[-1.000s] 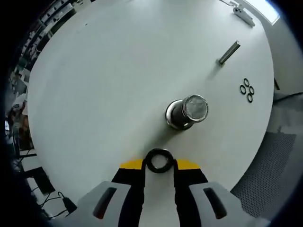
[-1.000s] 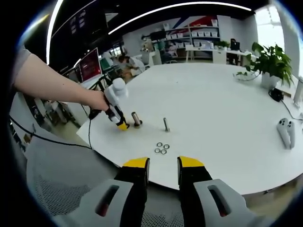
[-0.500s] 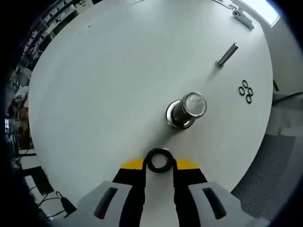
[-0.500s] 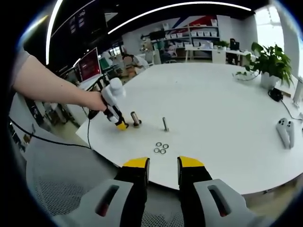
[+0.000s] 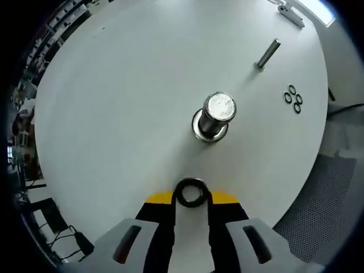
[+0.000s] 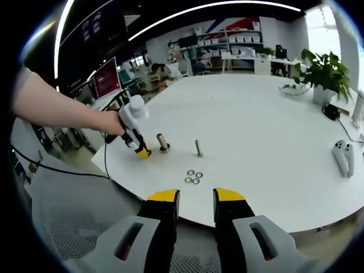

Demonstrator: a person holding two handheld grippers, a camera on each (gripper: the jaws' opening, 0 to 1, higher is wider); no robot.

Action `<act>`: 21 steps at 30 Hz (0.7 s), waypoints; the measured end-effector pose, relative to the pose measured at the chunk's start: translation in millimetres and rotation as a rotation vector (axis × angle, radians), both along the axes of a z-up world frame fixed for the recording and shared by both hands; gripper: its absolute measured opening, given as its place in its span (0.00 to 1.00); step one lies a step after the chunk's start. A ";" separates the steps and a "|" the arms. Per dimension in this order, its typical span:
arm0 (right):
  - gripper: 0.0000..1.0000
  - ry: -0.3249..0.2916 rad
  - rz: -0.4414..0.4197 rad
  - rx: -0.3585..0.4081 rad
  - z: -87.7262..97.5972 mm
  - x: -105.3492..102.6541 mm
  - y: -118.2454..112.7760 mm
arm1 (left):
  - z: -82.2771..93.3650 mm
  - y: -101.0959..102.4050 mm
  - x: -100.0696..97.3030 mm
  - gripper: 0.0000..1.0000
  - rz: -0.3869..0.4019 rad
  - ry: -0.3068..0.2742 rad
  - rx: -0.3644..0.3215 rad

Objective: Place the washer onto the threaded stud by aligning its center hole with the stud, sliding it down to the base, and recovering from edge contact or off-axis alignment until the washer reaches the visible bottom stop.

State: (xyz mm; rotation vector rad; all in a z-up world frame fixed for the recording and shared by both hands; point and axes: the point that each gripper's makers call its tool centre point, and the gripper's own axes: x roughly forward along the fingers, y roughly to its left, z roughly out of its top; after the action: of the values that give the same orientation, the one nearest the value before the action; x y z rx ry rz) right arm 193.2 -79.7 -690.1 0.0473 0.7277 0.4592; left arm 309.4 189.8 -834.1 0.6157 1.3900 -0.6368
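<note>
With the black washer [image 5: 191, 193] pinched flat between the left gripper [image 5: 191, 199] tips, needs carrying straight ahead over the upright threaded stud [image 5: 218, 111], while right gripper [image 6: 196, 200], empty and slightly parted, idles farther off.

A dark ring-shaped washer [image 5: 191, 193] is held flat between the yellow-tipped jaws of the left gripper [image 5: 191, 198], short of the upright, silver threaded stud [image 5: 214, 115], which is seen almost end-on on its round base.
</note>
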 end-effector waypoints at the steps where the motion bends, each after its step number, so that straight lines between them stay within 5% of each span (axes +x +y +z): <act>1: 0.26 -0.002 0.002 0.000 0.2 0.2 0.3 | 1.8 0.8 0.0 0.19 0.003 -0.002 -0.002; 21: 0.26 0.003 0.017 0.001 -0.2 -0.6 2.8 | 55.8 -17.9 18.9 0.19 -0.030 -0.087 -0.081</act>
State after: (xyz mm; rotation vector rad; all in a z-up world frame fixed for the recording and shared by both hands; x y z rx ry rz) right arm 192.6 -77.0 -690.4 0.0428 0.7312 0.4754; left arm 328.3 171.9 -778.4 0.5939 1.2695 -0.6799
